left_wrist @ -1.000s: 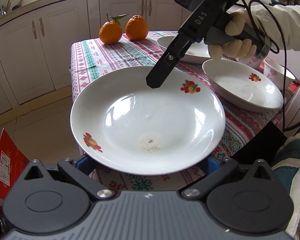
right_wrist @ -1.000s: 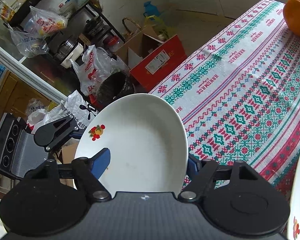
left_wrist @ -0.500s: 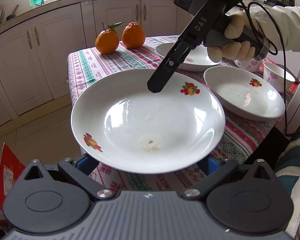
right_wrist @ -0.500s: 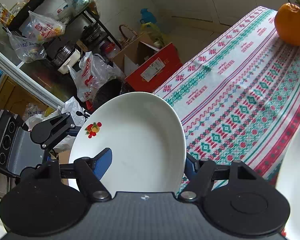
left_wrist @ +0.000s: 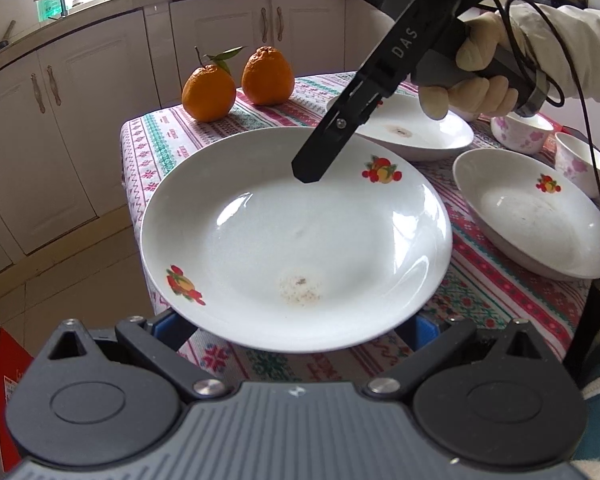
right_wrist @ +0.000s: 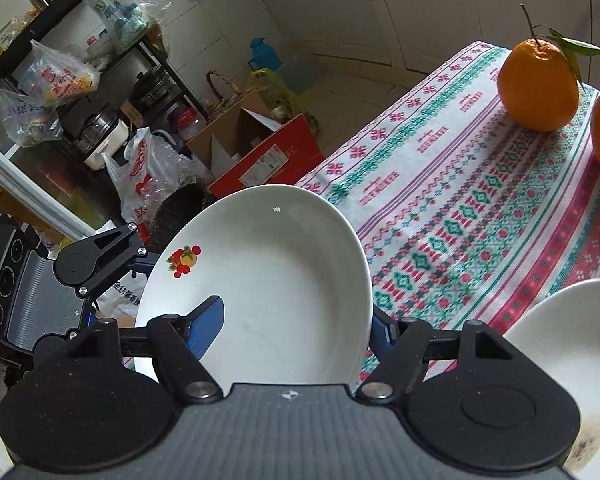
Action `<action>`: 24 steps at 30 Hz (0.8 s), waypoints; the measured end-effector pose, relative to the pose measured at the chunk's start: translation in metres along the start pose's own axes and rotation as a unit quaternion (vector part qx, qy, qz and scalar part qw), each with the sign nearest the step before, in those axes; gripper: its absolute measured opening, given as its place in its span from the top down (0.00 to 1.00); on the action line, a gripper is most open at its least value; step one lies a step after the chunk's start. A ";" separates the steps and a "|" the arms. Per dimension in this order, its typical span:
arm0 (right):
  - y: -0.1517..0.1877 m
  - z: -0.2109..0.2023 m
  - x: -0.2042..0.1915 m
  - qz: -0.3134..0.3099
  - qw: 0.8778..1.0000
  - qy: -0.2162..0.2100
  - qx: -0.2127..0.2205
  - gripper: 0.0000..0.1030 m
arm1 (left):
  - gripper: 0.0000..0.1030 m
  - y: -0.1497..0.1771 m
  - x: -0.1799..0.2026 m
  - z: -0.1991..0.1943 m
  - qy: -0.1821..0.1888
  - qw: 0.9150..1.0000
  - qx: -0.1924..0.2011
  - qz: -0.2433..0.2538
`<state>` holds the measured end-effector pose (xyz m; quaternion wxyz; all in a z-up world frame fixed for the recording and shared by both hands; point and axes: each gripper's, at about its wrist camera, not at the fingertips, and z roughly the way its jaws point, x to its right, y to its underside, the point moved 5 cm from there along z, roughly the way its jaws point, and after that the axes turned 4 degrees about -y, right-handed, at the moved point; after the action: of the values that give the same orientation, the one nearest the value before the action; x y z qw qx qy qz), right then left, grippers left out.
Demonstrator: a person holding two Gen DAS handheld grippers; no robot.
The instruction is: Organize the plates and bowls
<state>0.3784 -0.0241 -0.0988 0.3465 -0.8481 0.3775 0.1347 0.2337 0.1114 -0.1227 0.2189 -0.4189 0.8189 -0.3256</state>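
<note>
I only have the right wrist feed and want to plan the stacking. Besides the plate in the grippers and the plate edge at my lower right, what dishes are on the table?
Observer: The left wrist view shows two more white plates on the tablecloth, a near plate with a fruit motif and a far plate, plus two pink-flowered bowls behind them.
Operator: Is the held plate clean?
Observer: No. The held plate has a brownish speckled patch in its well, on the side towards the left gripper.
Operator: Where does my gripper meet it?
Observer: One finger of the right gripper lies over the far rim, beside a fruit motif.
</note>
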 end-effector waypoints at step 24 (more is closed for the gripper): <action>-0.010 0.010 0.022 0.015 0.999 0.030 -0.002 0.24 | 0.01 -0.007 -0.011 0.022 0.008 1.000 -0.012 -0.006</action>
<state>0.4012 -0.0243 -0.1124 0.3310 -0.8468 0.4002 0.1151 0.2577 0.1098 -0.1317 0.2056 -0.4235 0.8219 -0.3206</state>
